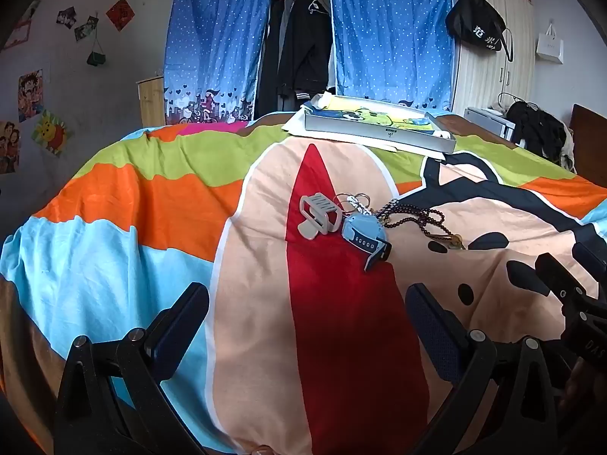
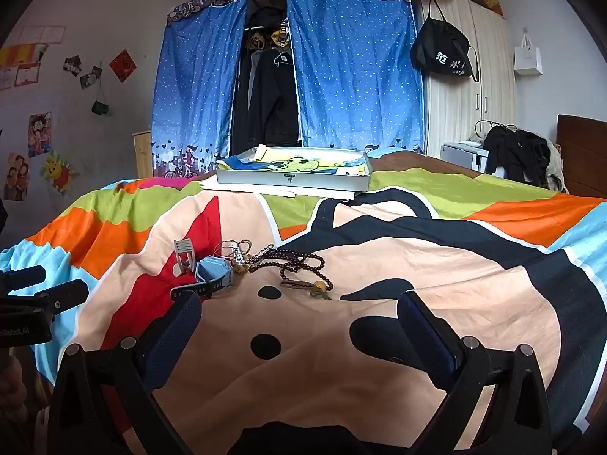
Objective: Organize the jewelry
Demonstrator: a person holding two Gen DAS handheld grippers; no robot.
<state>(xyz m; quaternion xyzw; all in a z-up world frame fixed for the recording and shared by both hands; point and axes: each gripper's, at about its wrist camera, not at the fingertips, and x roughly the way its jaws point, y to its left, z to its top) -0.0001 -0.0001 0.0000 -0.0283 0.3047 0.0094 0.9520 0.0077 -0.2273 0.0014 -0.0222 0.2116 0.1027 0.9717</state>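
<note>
1. Left gripper [image 1: 307, 326]: jaws wide apart, empty, above the cartoon bedspread [image 1: 114, 227].
2. Right gripper [image 2: 299, 326]: jaws wide apart, empty.
3. Jewelry cluster, ahead of both jaw pairs: grey hair claw clip [image 1: 318, 214], blue watch [image 1: 364, 233] touching it, metal rings [image 1: 354, 199] behind, dark bead necklace [image 1: 417, 218] trailing right.
4. Shallow grey box [image 1: 379, 129] with cartoon lining, well beyond the cluster, near the blue curtains [image 1: 216, 38].

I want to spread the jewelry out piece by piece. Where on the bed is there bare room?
Free: the bedspread right of the bead necklace, and the stretch between the pile and the tray. Also the striped area left of the hair clip. Crowded: clip, watch, rings and beads lie bunched together.
</note>
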